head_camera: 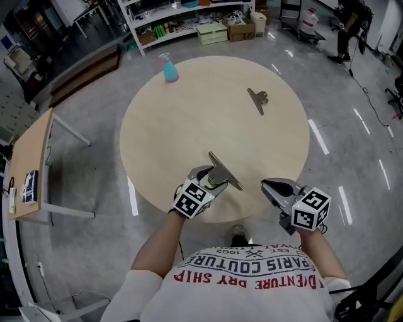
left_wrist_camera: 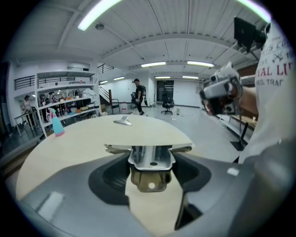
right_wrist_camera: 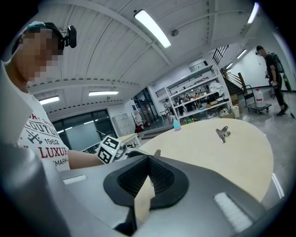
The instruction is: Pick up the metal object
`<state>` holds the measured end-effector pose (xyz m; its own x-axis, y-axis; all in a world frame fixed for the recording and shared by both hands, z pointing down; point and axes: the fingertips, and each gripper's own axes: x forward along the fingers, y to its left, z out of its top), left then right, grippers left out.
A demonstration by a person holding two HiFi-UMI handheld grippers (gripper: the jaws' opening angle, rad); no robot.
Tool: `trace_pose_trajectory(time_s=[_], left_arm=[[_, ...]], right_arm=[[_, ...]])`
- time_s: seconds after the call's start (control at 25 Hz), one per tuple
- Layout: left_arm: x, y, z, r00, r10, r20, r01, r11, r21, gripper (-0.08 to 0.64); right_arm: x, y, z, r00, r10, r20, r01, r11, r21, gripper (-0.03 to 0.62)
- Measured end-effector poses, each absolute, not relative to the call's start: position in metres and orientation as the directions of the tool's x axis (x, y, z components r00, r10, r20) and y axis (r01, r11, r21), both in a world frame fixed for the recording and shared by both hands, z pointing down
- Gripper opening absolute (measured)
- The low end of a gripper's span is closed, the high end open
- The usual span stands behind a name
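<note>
My left gripper (head_camera: 211, 179) is at the near edge of the round beige table (head_camera: 189, 119) and is shut on a large metal clip (head_camera: 225, 172). In the left gripper view the clip (left_wrist_camera: 151, 159) sits squarely between the jaws, its handle pressed by the pads and its long flat bar lying crosswise in front. A second, smaller metal clip (head_camera: 257, 99) lies free on the far right part of the table. My right gripper (head_camera: 272, 187) hovers off the table's near right edge; its pads meet at the tips with nothing between them (right_wrist_camera: 149, 159).
A light-blue spray bottle (head_camera: 169, 68) stands at the table's far left edge. White shelves (head_camera: 182, 19) line the back wall. A wooden desk (head_camera: 31, 163) stands to the left. A person (head_camera: 347, 28) walks at the far right.
</note>
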<state>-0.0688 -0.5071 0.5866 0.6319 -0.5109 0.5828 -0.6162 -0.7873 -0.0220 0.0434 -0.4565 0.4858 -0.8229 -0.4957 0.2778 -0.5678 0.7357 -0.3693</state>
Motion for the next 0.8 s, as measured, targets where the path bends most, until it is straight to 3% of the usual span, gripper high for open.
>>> trace_pose_trajectory(time_s=[0.44,0.8], left_arm=[[-0.102,-0.419,0.403,0.737,-0.613,0.284,-0.667,-0.727,0.162,0.282],[-0.091,-0.406,0.404,0.730,-0.618,0.292,-0.663,-0.743,0.087,0.282]], right_arm=[[0.016,-0.429,0.409,-0.846,-0.504,0.174,-0.532,0.814,-0.233,0.000],[0.009,-0.421,0.402,-0.867,-0.478,0.140,-0.498,0.839,-0.220,0.000]])
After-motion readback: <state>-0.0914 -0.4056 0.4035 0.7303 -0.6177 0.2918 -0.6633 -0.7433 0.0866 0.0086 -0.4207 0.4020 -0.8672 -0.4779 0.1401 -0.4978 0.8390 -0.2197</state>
